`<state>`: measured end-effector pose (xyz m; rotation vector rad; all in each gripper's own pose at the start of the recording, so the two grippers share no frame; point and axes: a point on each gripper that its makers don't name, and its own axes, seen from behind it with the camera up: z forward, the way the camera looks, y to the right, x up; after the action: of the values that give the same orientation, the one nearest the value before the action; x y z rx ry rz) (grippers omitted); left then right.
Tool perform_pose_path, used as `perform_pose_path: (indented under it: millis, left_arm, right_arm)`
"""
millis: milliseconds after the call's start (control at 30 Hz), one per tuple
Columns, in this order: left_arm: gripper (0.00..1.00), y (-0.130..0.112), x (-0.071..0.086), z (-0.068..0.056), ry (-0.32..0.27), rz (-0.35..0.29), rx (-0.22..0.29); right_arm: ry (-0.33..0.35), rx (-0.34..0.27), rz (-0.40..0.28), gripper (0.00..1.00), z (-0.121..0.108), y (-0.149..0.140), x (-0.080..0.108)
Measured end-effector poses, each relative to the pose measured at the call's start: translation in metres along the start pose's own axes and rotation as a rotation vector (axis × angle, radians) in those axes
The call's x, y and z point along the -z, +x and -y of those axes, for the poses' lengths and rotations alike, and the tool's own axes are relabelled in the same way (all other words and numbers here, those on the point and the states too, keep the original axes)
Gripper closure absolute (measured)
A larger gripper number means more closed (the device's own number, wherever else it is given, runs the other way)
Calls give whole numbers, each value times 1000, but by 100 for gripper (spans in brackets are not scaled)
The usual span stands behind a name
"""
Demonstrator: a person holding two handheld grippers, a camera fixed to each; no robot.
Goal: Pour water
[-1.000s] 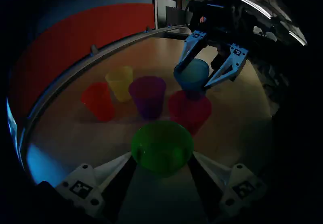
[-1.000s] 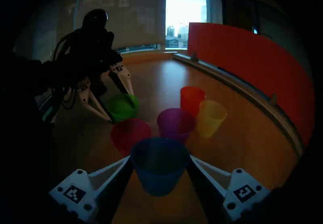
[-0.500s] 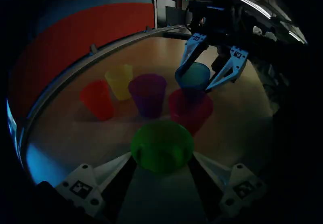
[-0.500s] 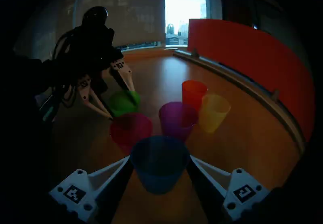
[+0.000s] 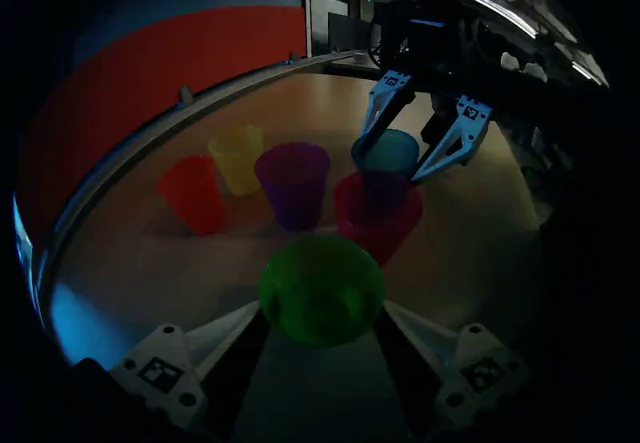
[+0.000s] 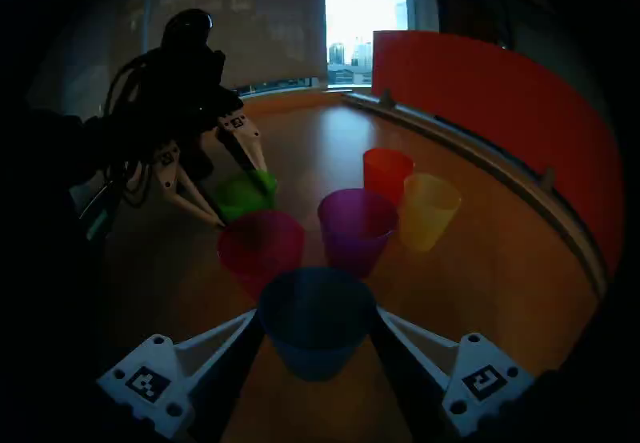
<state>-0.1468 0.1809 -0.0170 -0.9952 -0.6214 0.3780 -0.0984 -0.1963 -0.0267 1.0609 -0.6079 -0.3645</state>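
A wooden bench [image 5: 144, 275] ran beside a red wall [image 5: 160, 67] in dim light. The left hand-held gripper [image 5: 322, 309] was clamped on a green cup [image 5: 322, 283], both fingers pressing its sides. The right hand-held gripper [image 6: 317, 325] likewise gripped a blue cup [image 6: 316, 299]. From the green cup, a red cup [image 5: 376, 215] stood at 1 o'clock, a purple cup [image 5: 293, 183] at 11, and a yellow cup [image 5: 237, 155] and an orange cup [image 5: 192, 195] near 10. Water could not be made out.

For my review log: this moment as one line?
left gripper: shut on green cup | right gripper: shut on blue cup | on table: red cup, purple cup, orange cup, yellow cup
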Motion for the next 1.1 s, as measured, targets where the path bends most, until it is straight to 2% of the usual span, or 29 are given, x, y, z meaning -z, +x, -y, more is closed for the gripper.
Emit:
perform_pose_path:
  millis: [600,1000,1100]
  left_arm:
    - [17,-10,-2,1,1,26,9]
    - [17,-11,-2,0,-1,28,13]
    - [17,-11,-3,-1,1,30,13]
  right_arm:
    - [-16,-44,-8,8,2,-10,9]
    - [-22,-35,5,7,6,-15,8]
    - [-24,-37,5,3,6,-15,9]
